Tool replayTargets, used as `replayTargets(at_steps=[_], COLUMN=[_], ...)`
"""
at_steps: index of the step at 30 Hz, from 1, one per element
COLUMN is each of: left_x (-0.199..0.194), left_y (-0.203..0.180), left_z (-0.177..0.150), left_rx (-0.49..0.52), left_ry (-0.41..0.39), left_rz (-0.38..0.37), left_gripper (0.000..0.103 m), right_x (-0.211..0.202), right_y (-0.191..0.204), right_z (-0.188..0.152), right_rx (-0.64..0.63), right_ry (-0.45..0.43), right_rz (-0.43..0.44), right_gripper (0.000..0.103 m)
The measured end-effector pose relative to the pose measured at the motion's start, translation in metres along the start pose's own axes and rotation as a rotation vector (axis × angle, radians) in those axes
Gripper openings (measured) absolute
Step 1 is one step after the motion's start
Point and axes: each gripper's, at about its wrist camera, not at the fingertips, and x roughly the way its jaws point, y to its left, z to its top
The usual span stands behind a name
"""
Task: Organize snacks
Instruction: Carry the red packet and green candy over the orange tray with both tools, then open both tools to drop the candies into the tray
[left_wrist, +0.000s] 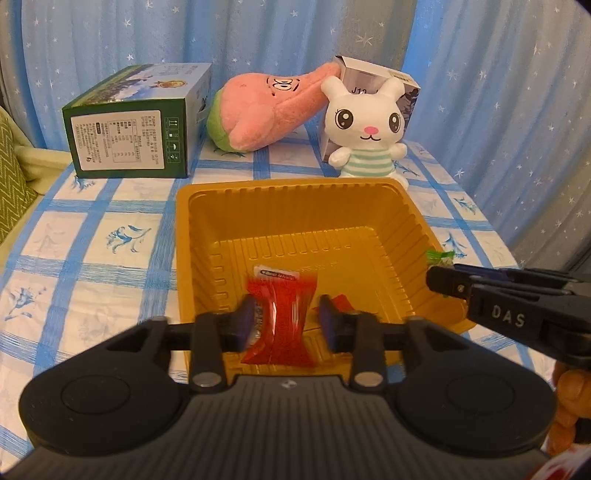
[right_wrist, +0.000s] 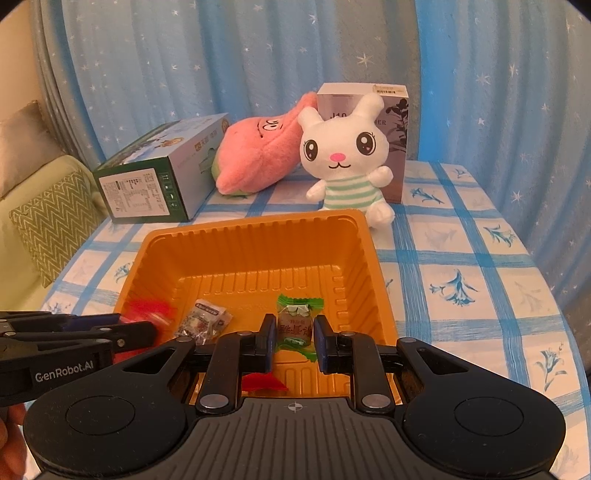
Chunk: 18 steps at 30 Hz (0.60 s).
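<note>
An orange tray sits on the checked surface and serves as the reference for all positions. The left claw hangs over the tray's near edge, its pads spread with a red snack packet between them; the packet is motion-blurred and a gap shows on one side, so the claw appears released rather than gripping, though the blur leaves that uncertain. The right claw is over the tray's near right portion, clenched on a green-wrapped candy, both pads pressed against the wrapper's sides. Inside the tray, left of that candy, lies a silver-and-brown wrapped snack. A further red wrapper lies on the tray floor near its front wall. Behind the tray's far rim stands a white rabbit plush, leaning against an upright grey box. Behind the tray to the left lie a pink plush and, further left, a green carton on its side.
</note>
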Motion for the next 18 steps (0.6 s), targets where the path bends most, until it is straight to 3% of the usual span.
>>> replayTargets(at_steps=[18], left_x=[-0.0097], left_y=[0.0078], left_z=[-0.0053], left_rx=[0.013], left_ry=[-0.005], left_rz=[0.011], left_gripper=[0.036], right_x=[-0.0002], right_y=[-0.0047], right_z=[0.0018], right_rx=[0.014], right_ry=[0.008], right_rz=[0.002], right_gripper=[0.022])
